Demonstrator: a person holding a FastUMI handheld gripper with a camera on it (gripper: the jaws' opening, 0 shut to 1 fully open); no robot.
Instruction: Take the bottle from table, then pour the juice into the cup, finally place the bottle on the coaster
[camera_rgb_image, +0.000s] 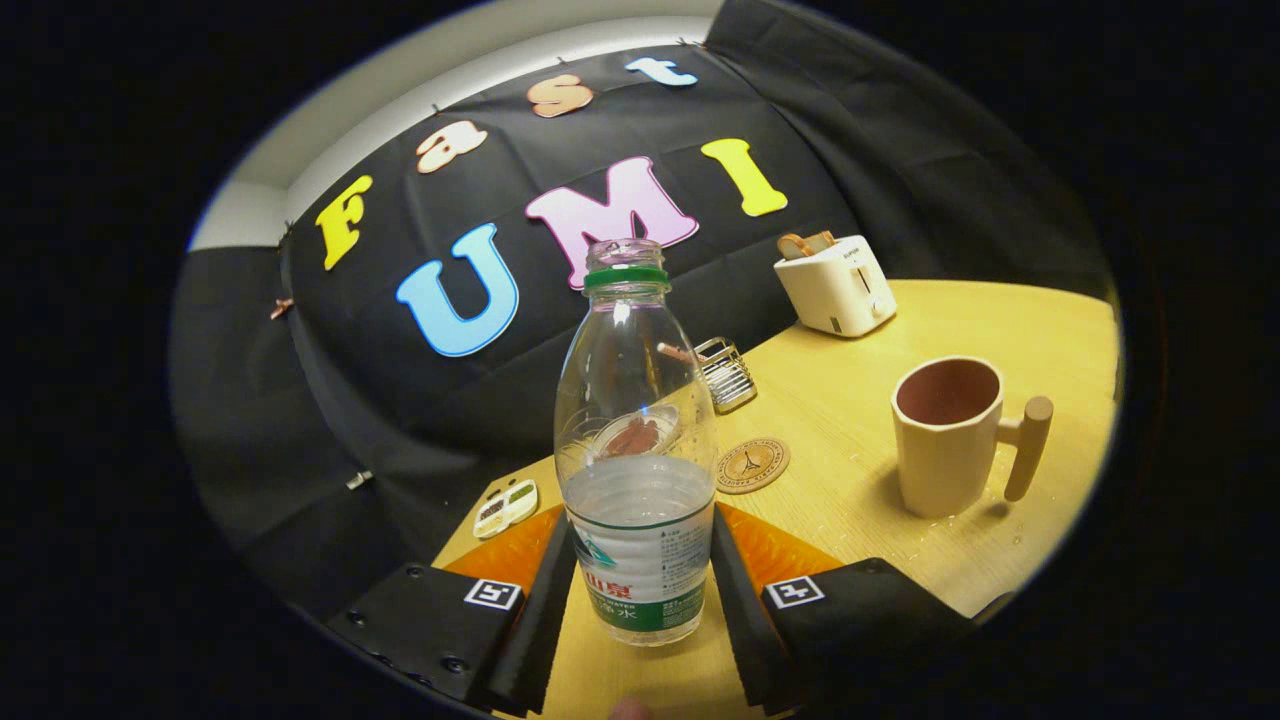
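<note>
One clear bottle (636, 450), cap off with a green ring at the neck, stands upright between the two fingers of the gripper (640, 590), partly filled with clear liquid. Both black fingers (545, 600) press against its labelled lower body, so the claw is pinching the bottle, whose base looks to be at or just above the yellow wooden table (850, 400). Round cork coaster (752, 465) lies just past the bottle at about 1 o'clock. Cream cup (948, 435) with a wooden handle sits further out at 2 o'clock, looking empty. White toaster (836, 285) sits way back at 1 o'clock, small wire rack (727, 373) nearer 12.
</note>
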